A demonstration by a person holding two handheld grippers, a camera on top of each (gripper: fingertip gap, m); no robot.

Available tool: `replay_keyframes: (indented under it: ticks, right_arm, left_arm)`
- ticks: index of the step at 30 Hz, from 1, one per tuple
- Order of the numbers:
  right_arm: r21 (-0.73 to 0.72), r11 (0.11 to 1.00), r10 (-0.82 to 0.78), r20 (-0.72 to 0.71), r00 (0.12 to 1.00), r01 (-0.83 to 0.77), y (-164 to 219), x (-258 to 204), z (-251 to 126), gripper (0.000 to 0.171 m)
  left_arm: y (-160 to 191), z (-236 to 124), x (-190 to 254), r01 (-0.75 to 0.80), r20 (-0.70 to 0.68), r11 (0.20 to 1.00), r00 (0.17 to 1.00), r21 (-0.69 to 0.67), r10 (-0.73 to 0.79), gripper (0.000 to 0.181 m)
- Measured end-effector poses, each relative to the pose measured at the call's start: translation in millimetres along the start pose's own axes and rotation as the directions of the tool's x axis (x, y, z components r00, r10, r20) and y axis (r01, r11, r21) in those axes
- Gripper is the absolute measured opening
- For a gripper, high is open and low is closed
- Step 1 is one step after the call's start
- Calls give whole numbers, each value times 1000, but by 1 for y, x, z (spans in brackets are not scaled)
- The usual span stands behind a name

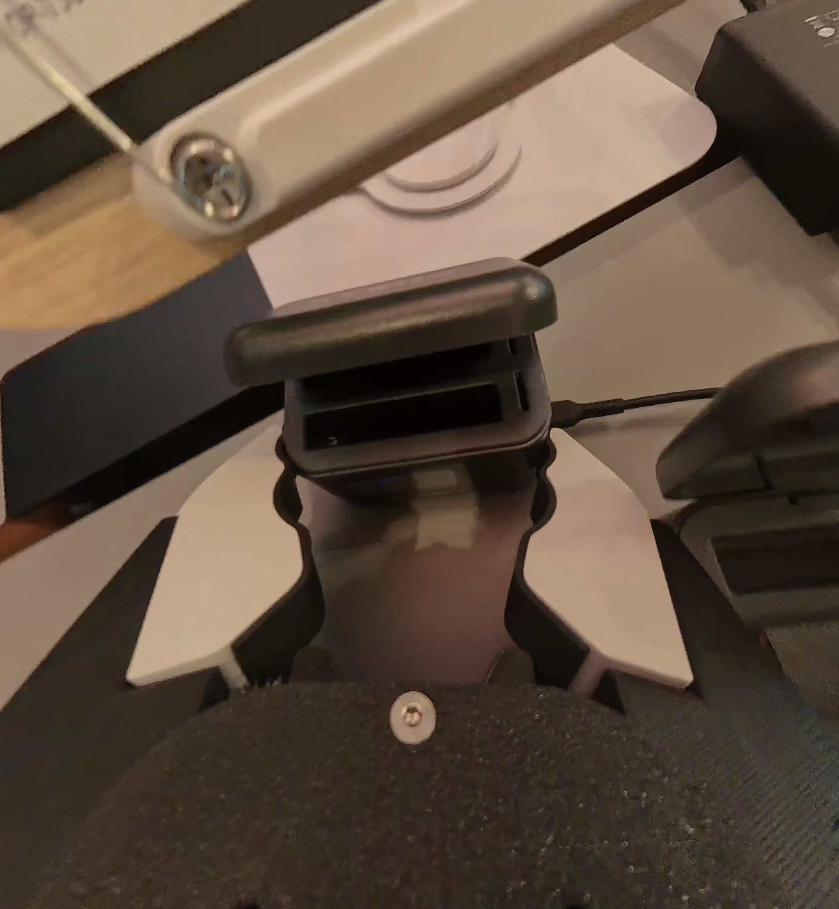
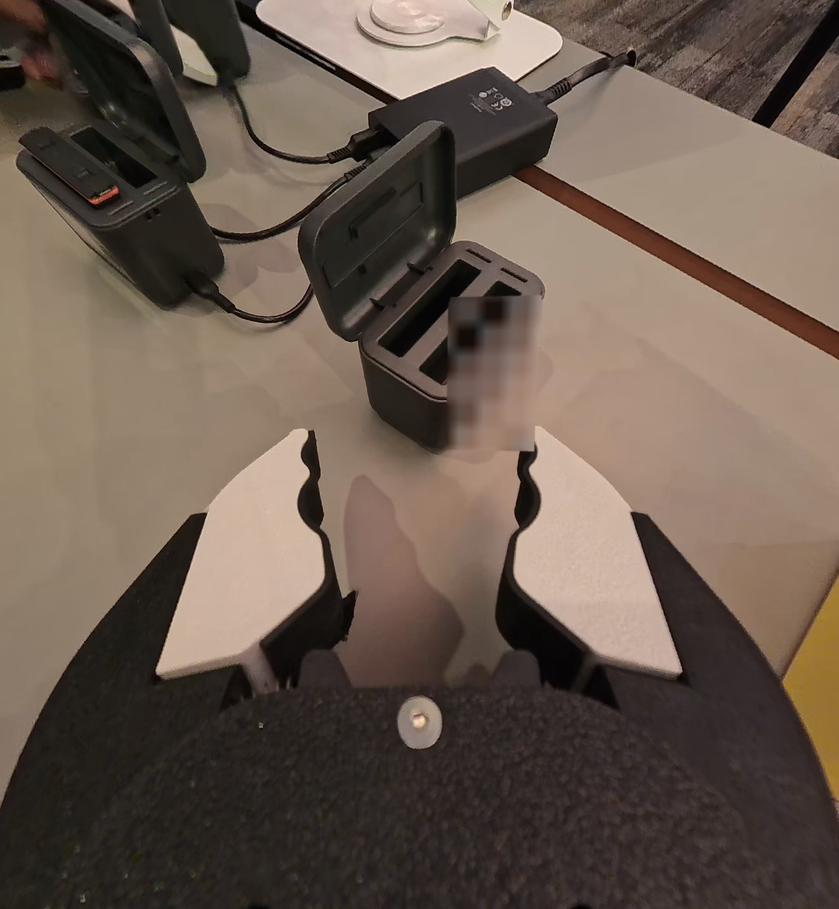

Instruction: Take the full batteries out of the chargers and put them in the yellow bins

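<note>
The left hand-held gripper [image 1: 415,450] clamps a charger [image 1: 417,418] by its sides. The right hand-held gripper [image 2: 417,452] gapes wide. One battery [image 2: 70,165] juts from the far-left charger [image 2: 122,216]; small, rigid, probably light, best pinched by its flat faces.

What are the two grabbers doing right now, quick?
Left gripper: shut on the charger case, squeezing its sides.
Right gripper: open, holding nothing, above the table.
</note>
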State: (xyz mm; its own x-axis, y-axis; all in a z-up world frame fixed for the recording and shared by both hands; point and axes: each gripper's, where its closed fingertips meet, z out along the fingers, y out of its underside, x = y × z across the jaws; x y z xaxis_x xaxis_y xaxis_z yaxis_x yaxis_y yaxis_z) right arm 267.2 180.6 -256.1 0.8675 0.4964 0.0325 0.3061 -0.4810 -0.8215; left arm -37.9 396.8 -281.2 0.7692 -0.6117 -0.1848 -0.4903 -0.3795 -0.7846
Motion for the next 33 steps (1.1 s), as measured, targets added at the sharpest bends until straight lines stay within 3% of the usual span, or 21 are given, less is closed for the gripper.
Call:
replay_keyframes:
  ticks: [9, 21, 27, 33]
  right_arm:
    - [-7, 1000, -11, 2, 1000, 11, -1, -4, 2, 77]
    - [36, 999, -15, -29, 999, 16, -12, -2, -5, 76]
    - [73, 997, -11, -86, 996, 18, -22, 3, -13, 76]
    - [166, 986, 0, -150, 989, 25, -47, -5, -30, 77]
  left_arm:
    - [34, -48, 14, 80, 96, 996, 992, -38, -76, 92]
    - [44, -67, 24, 77, 105, 997, 992, -18, -75, 86]
    - [42, -102, 19, 71, 115, 995, 990, 70, -79, 84]
    - [20, -172, 5, 71, 151, 960, 982, 272, -115, 66]
